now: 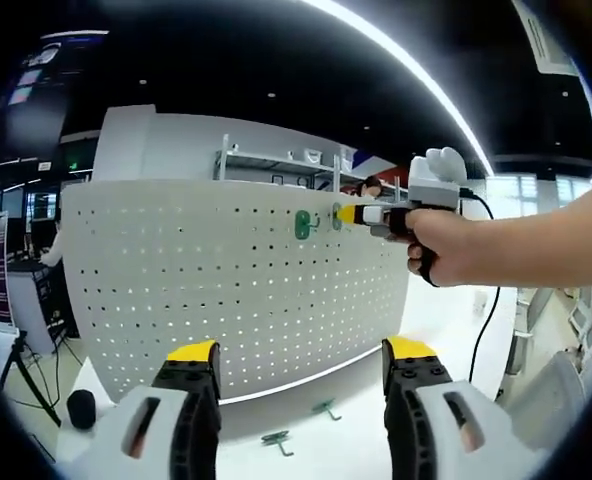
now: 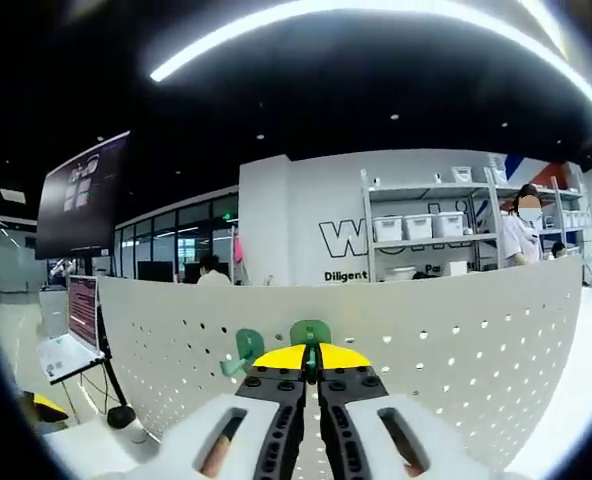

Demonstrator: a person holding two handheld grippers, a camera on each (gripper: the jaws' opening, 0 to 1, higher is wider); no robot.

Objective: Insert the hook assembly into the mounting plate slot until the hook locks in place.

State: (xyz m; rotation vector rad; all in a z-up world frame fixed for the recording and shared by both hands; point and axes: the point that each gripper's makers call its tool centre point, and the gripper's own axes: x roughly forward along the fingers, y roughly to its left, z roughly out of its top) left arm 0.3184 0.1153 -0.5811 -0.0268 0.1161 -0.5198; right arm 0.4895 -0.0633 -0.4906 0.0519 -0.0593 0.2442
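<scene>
I had the white pegboard [image 1: 236,290] standing upright across the middle of the left gripper view, and I used it as my landmark. My left gripper [image 1: 301,352] sat well back from the board with its yellow-tipped jaws spread wide and nothing between them. On the white tabletop [image 1: 356,440] at the foot of the board lay two loose green hooks: one [image 1: 277,439] nearer my left jaw, another [image 1: 325,407] closer to the board's lower edge. Both were small and I could not make out their shape in any detail.

Near the board's upper edge, one green hook [image 1: 302,225] was already hanging on the face. Just beside it a second green hook [image 1: 337,216] met the tips of my right gripper [image 1: 354,214], which came in from the side, held by a hand [image 1: 446,245]. The hook's near half was covered by those tips, so I could not tell whether it had seated in the holes.

In the right gripper view, my right gripper [image 2: 311,357] was clenched, the yellow tips pressed together on the base of the green hook [image 2: 309,332], whose rounded top alone stood clear against the pegboard [image 2: 456,340]. The hanging hook [image 2: 247,348] sat just beside it on the board. Behind the board's top edge I saw shelving with white bins [image 2: 416,227] and a monitor [image 2: 82,308] off to one side, its lower part cut off.
</scene>
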